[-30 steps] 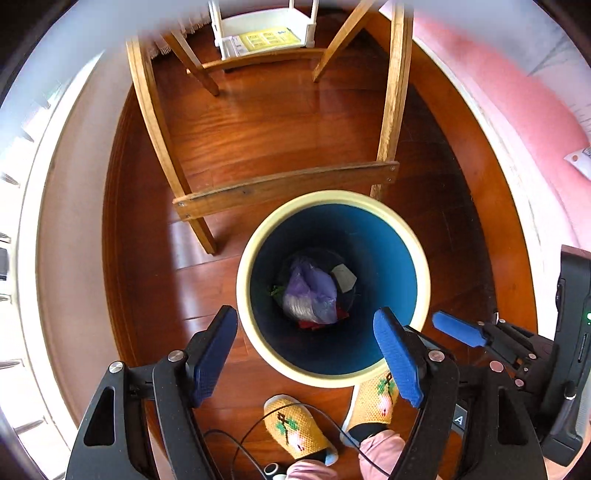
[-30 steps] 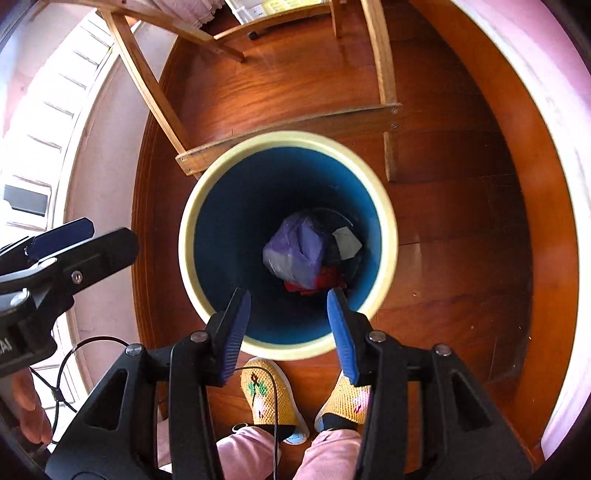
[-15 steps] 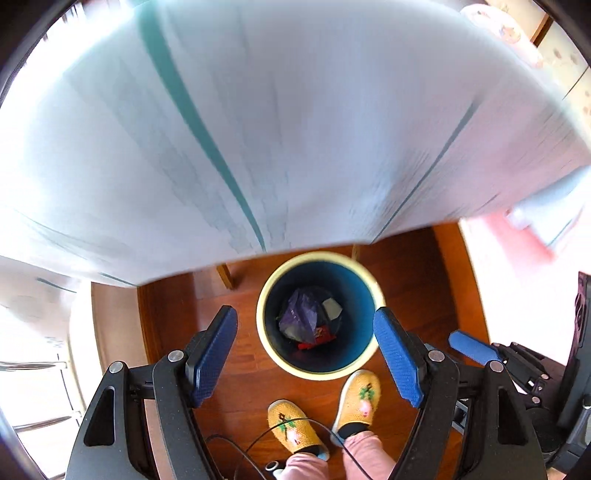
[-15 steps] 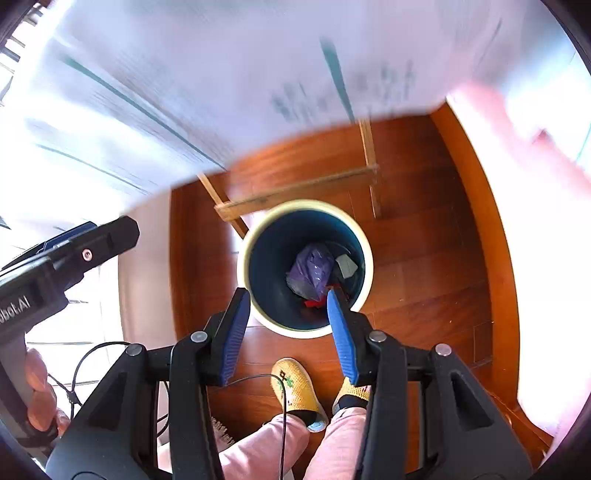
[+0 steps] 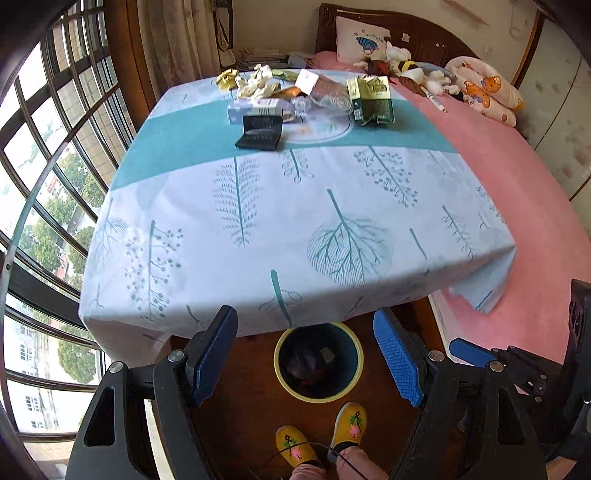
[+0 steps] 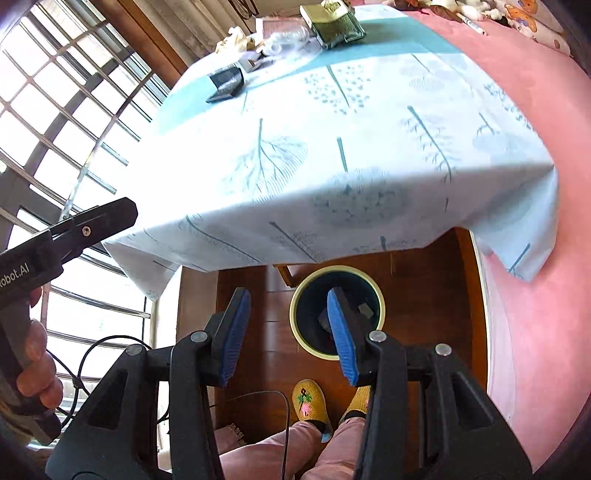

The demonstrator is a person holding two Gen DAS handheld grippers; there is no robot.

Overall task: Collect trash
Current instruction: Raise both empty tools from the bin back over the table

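Note:
A blue bin with a cream rim stands on the wood floor below the table's near edge, with purple and red trash inside. Trash lies at the far end of the tablecloth: a black box, a green carton, a clear plastic bottle and crumpled paper. My left gripper is open and empty above the bin. My right gripper is open and empty too, its right finger over the bin.
A table with a white and teal leaf-print cloth fills the middle. A pink bed runs along the right. Windows line the left. The person's yellow slippers stand by the bin.
Both grippers have risen from just over the bin to above table height, so the tabletop and its trash have come into view. Both stayed open.

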